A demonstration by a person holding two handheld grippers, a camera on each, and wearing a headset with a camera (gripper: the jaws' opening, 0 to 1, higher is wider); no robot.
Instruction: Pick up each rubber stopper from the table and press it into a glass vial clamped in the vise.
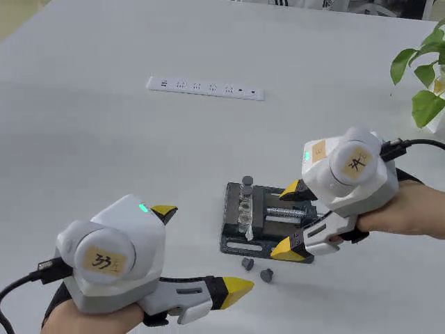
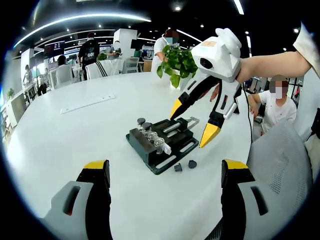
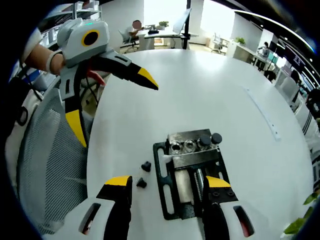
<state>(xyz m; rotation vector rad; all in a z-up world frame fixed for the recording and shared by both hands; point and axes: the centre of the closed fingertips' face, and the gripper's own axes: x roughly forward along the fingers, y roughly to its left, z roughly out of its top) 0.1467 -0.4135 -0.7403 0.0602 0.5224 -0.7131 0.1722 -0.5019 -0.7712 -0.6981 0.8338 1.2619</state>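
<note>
Left gripper (image 1: 208, 247) hovers well left of the vise (image 1: 236, 243), jaws spread wide, empty. Right gripper (image 1: 284, 221) hangs over the vise's screw end, jaws likewise apart, holding nothing. Four vials (image 3: 192, 144) stand clamped in a row: two capped dark, two uncapped. Two loose stoppers (image 1: 247, 264) lie on the table (image 1: 139, 153), just in front of the vise.

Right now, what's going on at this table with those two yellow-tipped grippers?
A person holds a gripper in each hand, both open and empty. The right gripper hovers over the vise, which clamps a row of glass vials; two carry stoppers. Two loose stoppers lie on the table beside it, nearer the left gripper.
</note>
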